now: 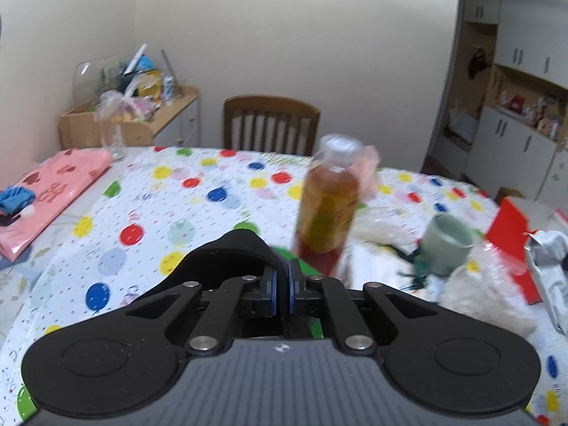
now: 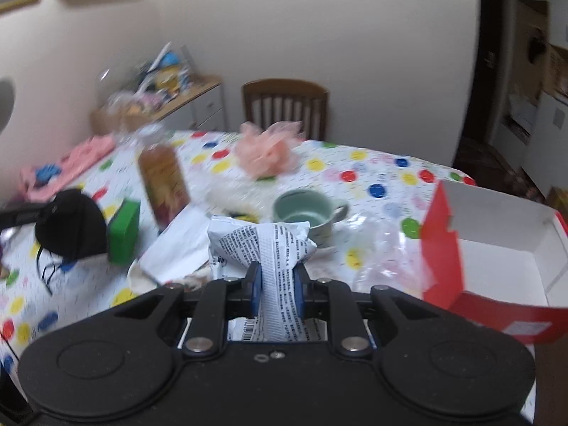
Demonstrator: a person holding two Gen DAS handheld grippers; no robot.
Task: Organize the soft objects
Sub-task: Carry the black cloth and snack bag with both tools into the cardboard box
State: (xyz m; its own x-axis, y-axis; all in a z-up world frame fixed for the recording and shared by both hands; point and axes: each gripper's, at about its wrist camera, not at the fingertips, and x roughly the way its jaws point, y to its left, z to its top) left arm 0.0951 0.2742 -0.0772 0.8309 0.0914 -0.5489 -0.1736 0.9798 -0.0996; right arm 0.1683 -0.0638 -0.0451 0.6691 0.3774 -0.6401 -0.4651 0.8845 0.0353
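Note:
My left gripper (image 1: 284, 271) is shut on a black fabric mask (image 1: 227, 252), which bulges up and to the left of the jaws. In the right wrist view the same mask (image 2: 71, 227) hangs above the table at the left, its cords dangling. My right gripper (image 2: 277, 277) is shut on a crumpled silver printed packet (image 2: 262, 241), lifted above the table. That packet (image 1: 546, 269) shows at the right edge of the left wrist view. A pink mesh puff (image 2: 266, 152) lies at the far side of the dotted tablecloth (image 1: 198, 191).
A tall amber bottle (image 1: 328, 206) stands mid-table beside a green block (image 2: 122, 230) and a pale green mug (image 2: 305, 213). An open red and white box (image 2: 497, 259) sits right. A pink bag (image 1: 53, 191) and a glass (image 1: 113, 138) lie left; a chair (image 1: 271, 124) stands behind.

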